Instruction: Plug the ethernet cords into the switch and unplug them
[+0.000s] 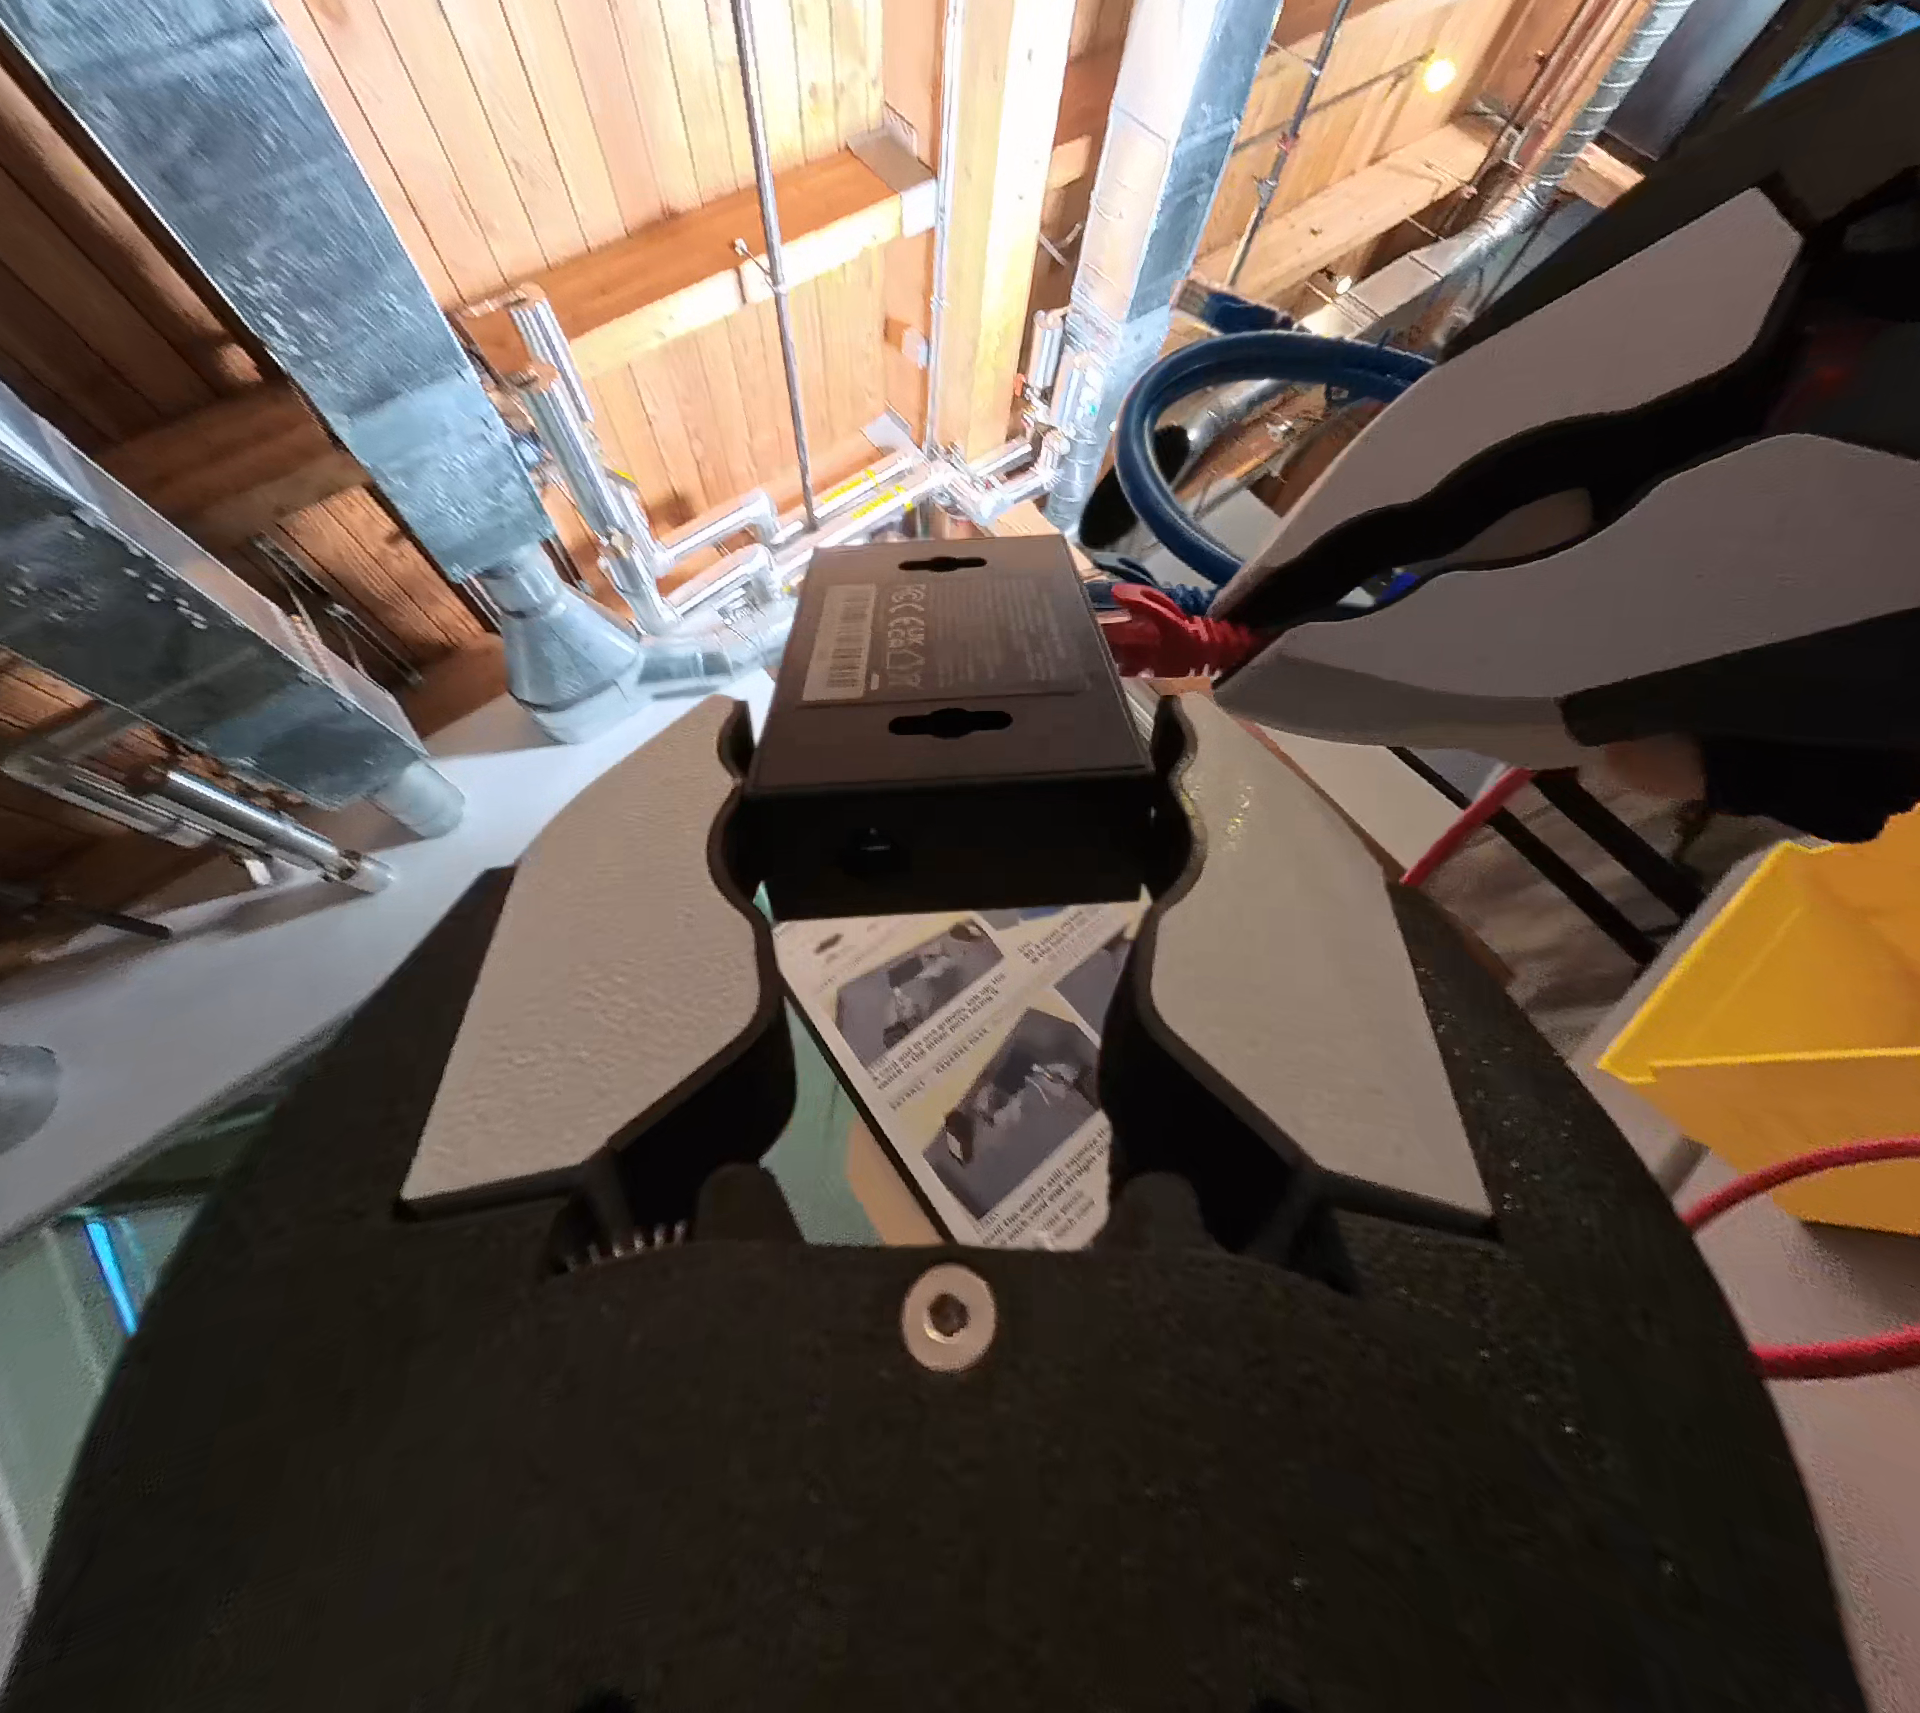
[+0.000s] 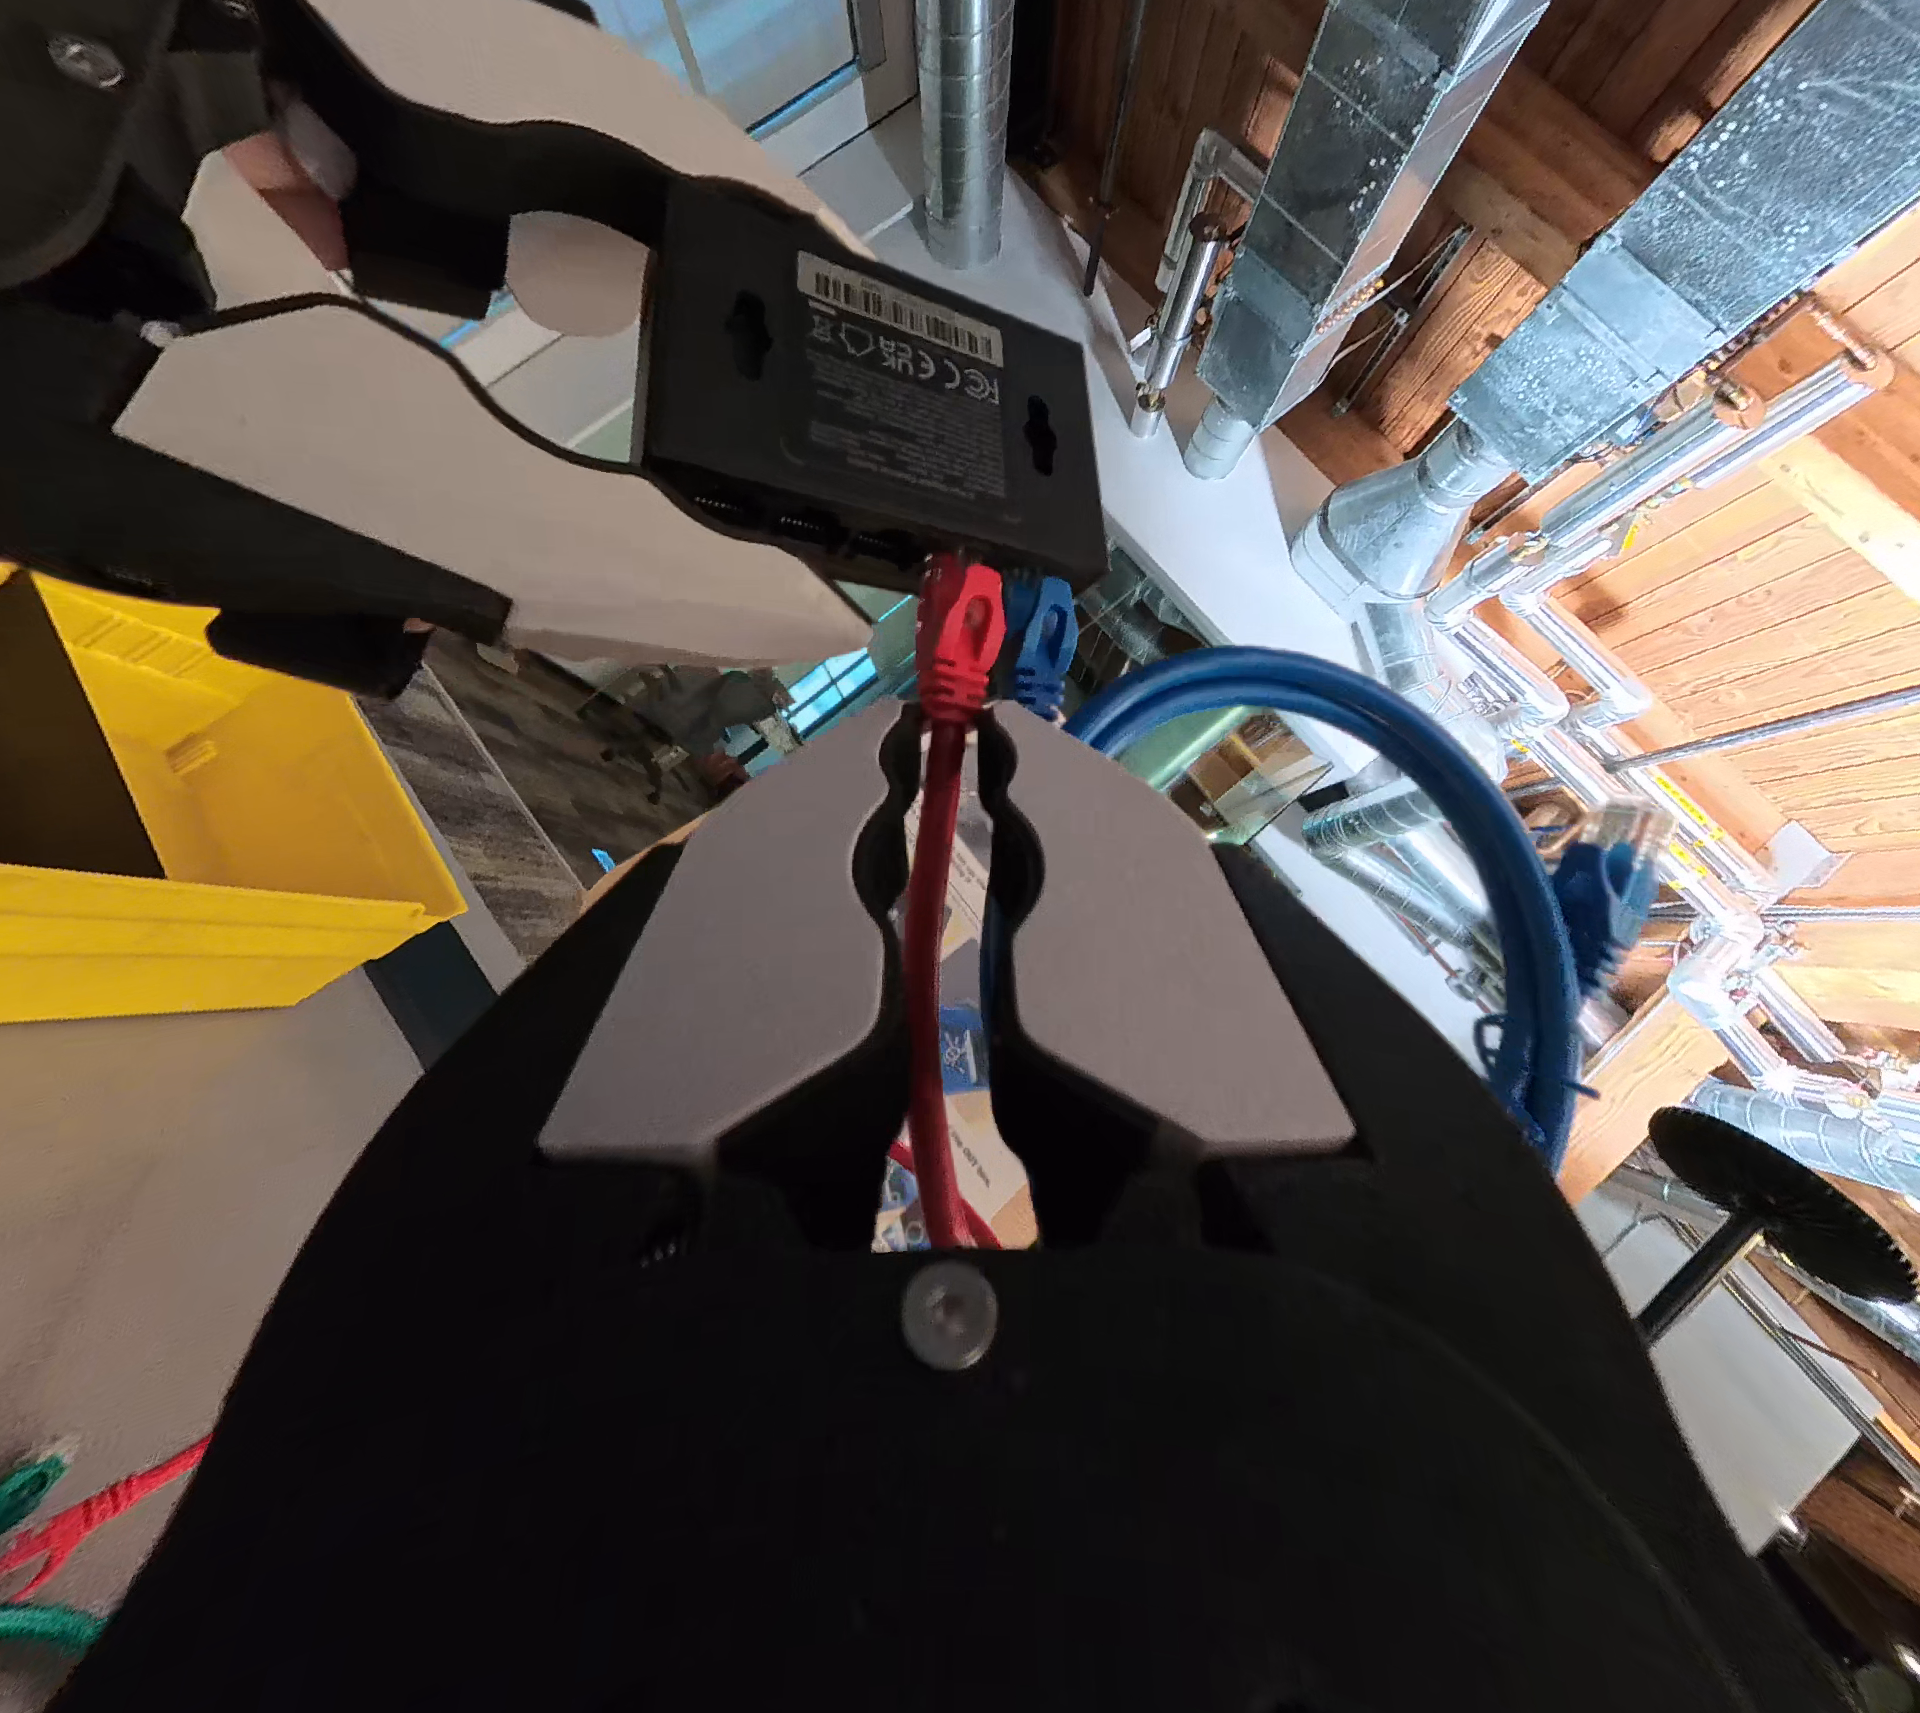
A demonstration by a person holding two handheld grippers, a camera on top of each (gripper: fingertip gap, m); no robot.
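My left gripper (image 1: 951, 759) is shut on the black switch (image 1: 935, 655) and holds it in the air, underside up. The switch (image 2: 883, 406) also shows in the right wrist view, between the left gripper's fingers (image 2: 416, 458). My right gripper (image 2: 951, 718) is shut on the red ethernet cord (image 2: 935, 936) just behind its plug (image 2: 966, 635), which sits in a port on the switch's edge. A blue plug (image 2: 1044, 635) sits in the port beside it. The right gripper (image 1: 1231, 650) and red plug (image 1: 1164, 624) show right of the switch in the left wrist view.
The blue cord (image 2: 1455, 728) loops to the right with its free clear plug (image 2: 1621, 832) hanging. A yellow bin (image 2: 260, 832) stands on the table at the left. Red and green cords (image 2: 62, 1538) lie at lower left. A printed sheet (image 1: 977, 1040) lies under the switch.
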